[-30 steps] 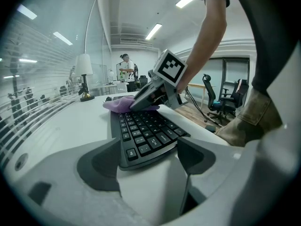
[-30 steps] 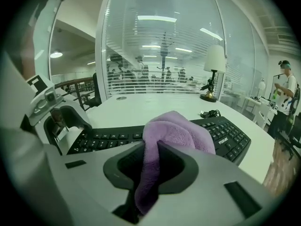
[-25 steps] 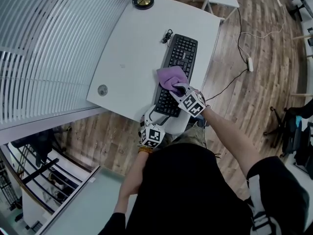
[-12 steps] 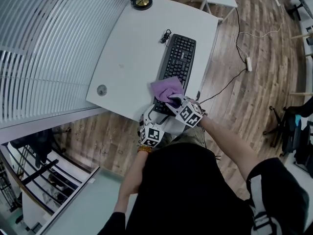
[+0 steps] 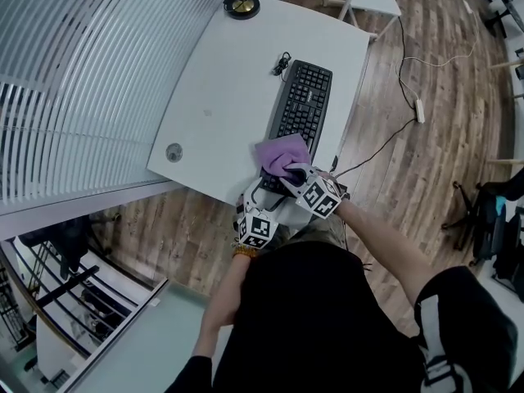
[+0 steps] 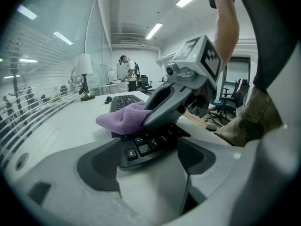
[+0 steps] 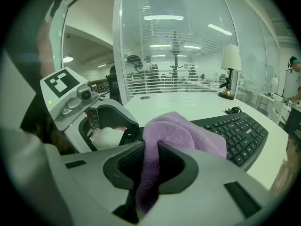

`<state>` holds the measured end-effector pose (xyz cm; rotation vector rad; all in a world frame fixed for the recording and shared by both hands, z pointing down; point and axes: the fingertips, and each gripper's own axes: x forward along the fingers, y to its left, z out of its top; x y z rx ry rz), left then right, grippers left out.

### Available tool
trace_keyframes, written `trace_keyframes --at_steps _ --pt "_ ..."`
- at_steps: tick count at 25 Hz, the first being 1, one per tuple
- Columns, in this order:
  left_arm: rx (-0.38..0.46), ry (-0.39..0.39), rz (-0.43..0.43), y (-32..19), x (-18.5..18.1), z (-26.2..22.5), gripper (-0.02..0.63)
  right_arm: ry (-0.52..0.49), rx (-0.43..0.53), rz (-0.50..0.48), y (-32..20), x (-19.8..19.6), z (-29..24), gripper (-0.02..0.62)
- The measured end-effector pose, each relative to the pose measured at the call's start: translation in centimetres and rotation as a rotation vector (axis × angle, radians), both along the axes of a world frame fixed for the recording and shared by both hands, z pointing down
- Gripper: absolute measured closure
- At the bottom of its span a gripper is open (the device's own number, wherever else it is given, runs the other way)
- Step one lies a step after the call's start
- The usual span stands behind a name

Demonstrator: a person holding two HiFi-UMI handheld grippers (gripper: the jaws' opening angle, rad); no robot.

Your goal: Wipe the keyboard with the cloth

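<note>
A black keyboard lies along the right side of the white table. A purple cloth rests on its near end. My right gripper is shut on the cloth, a fold of it pinched between the jaws, and presses it onto the keys. My left gripper sits at the table's near edge with its jaws open. The keyboard's near corner pokes in between them. In the left gripper view the right gripper bears down on the cloth.
A lamp with a brass base stands at the table's far corner. A small cable bundle lies by the keyboard's far end. A round cable port is near the left edge. A glass wall with blinds runs along the left. Cables and a power strip lie on the floor.
The right gripper has dragged the cloth from the keyboard's middle toward its near end. The left gripper has stayed at the near corner.
</note>
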<state>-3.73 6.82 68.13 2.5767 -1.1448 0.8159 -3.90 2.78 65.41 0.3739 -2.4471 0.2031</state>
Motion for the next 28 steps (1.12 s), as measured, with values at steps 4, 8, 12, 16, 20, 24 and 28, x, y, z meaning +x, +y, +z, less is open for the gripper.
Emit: trace_keyframes --at_steps 4,8,12,16,20,24,28 --pt "0.003 0.000 0.000 0.0 0.0 0.0 0.232 -0.007 0.006 -0.025 1.5 -0.3 0.0 0.538" --pt "-0.001 0.000 0.002 0.1 0.1 0.2 0.232 -0.007 -0.018 -0.063 2.1 -0.3 0.3 0.538" --pt "-0.004 -0.002 0.006 0.1 0.3 0.1 0.232 -0.024 -0.046 -0.136 2.9 -0.2 0.3 0.538" --pt "-0.007 -0.012 0.015 0.2 0.3 0.0 0.233 -0.132 -0.369 -0.211 1.6 0.6 -0.2 0.532" --pt "-0.005 -0.011 0.011 0.0 0.2 -0.1 0.233 -0.271 -0.373 -0.165 -6.1 2.7 -4.4 0.529" --pt "-0.007 -0.013 0.006 0.1 0.3 0.0 0.232 -0.314 -0.216 0.054 -18.0 6.8 -7.5 0.528" --pt "-0.011 -0.019 0.010 0.1 0.3 0.0 0.232 -0.259 -0.047 0.249 -28.2 11.1 -9.0 0.523"
